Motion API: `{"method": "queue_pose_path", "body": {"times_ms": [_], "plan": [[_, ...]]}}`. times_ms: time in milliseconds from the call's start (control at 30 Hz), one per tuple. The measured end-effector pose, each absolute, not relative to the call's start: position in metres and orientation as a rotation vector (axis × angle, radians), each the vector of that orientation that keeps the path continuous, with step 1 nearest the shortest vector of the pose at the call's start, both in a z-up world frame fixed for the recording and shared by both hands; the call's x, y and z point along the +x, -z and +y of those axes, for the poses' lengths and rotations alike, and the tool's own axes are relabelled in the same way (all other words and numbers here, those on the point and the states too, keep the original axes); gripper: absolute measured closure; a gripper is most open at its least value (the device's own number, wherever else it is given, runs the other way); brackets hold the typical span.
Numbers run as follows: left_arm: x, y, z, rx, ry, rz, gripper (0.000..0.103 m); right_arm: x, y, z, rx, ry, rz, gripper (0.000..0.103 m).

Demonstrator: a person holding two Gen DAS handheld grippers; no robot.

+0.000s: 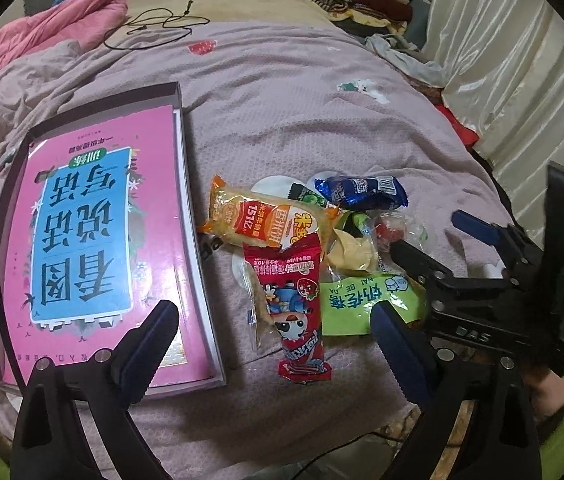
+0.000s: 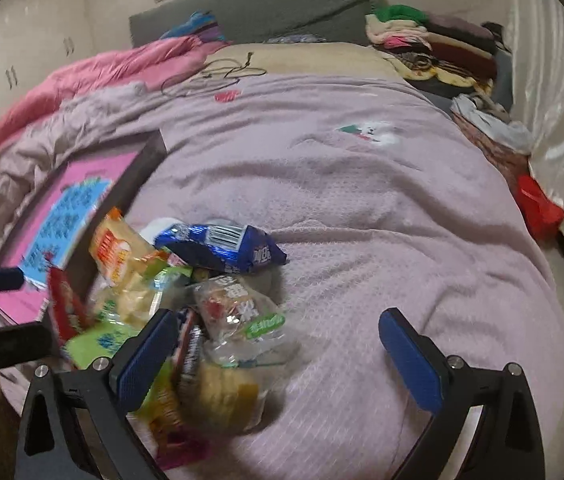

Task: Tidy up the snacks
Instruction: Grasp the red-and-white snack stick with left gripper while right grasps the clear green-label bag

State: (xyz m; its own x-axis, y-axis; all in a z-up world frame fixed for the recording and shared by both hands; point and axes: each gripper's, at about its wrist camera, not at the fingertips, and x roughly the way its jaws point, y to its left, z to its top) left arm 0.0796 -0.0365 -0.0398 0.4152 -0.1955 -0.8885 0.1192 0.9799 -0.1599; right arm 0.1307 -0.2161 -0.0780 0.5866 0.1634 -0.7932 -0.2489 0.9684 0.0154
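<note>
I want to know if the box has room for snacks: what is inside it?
The open box holds a pink book with a blue title panel, which fills nearly the whole inside. Whatever lies beneath the book is covered. No snacks are in it.

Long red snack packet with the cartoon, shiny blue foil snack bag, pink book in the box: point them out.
long red snack packet (image 1: 299, 304), left wrist view, cartoon print
shiny blue foil snack bag (image 2: 226, 250), right wrist view, middle
pink book (image 1: 94, 240), left wrist view, blue title panel
</note>
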Motion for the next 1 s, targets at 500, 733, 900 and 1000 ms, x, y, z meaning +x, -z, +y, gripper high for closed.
{"method": "queue_pose_path", "body": {"times_ms": [500,733,900,1000], "plan": [[0.095,0.054,-0.045,-0.076,0.198,1.176,0.045,0.141,0.097,-0.209,-0.071,-0.372,0.901,0.056],[0.097,0.052,-0.052,-0.052,0.214,1.171,0.074,0.131,0.088,-0.221,-0.011,-0.376,0.850,0.063],[0.095,0.047,-0.050,-0.056,0.230,1.149,0.084,0.124,0.079,-0.234,0.066,-0.377,0.825,0.065],[0.092,0.041,-0.048,-0.055,0.241,1.124,0.085,0.117,0.072,-0.239,0.090,-0.375,0.793,0.065]]}}
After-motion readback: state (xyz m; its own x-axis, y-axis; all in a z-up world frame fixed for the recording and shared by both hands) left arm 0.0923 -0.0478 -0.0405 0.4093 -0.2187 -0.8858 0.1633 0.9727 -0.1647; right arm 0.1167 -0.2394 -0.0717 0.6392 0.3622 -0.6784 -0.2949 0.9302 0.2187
